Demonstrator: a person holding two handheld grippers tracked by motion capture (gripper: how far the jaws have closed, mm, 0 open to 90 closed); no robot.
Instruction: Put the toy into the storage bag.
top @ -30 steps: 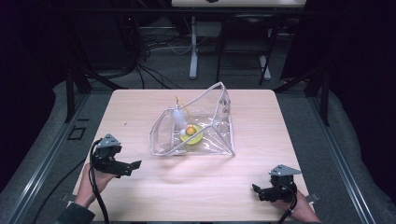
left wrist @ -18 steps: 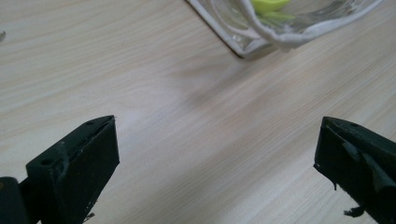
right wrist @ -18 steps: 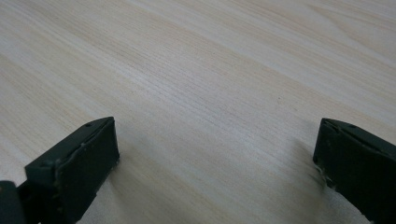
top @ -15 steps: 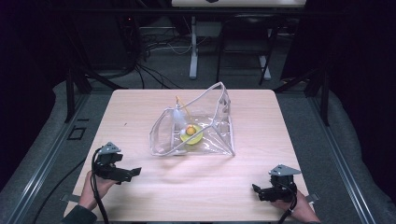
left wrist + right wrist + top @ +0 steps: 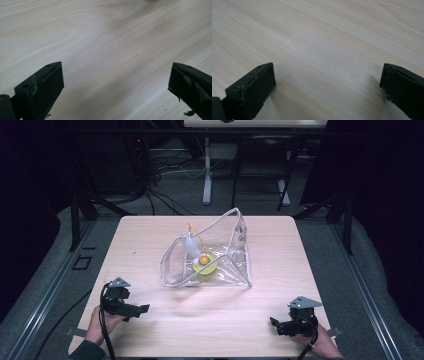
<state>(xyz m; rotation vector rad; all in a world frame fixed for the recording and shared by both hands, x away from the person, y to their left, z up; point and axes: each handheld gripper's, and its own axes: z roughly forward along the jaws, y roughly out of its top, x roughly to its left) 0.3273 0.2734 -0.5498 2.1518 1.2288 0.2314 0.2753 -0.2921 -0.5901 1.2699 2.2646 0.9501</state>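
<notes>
A clear plastic zip bag [image 5: 220, 262] lies at the middle of the wooden table [image 5: 150, 235], its mouth propped open. Inside it sit a yellow-green round piece [image 5: 207, 266] with a small orange ball [image 5: 204, 260] on it and a pale object [image 5: 190, 245]. My left gripper [image 5: 142, 309] rests low at the table's front left, open, with nothing between its jaws. In the left gripper view the left gripper [image 5: 116, 87] faces bare wood. My right gripper [image 5: 276, 325] sits at the front right, open and empty. The right gripper [image 5: 327, 87] faces bare wood too.
Dark floor, cables and metal stand legs [image 5: 206, 180] lie beyond the table's far edge. A black frame rail [image 5: 45, 305] runs along the left side of the table. Light wood stretches between the bag and both grippers.
My left gripper has pulled back toward the front edge of the table and a little lower. The right gripper and the bag have stayed put.
</notes>
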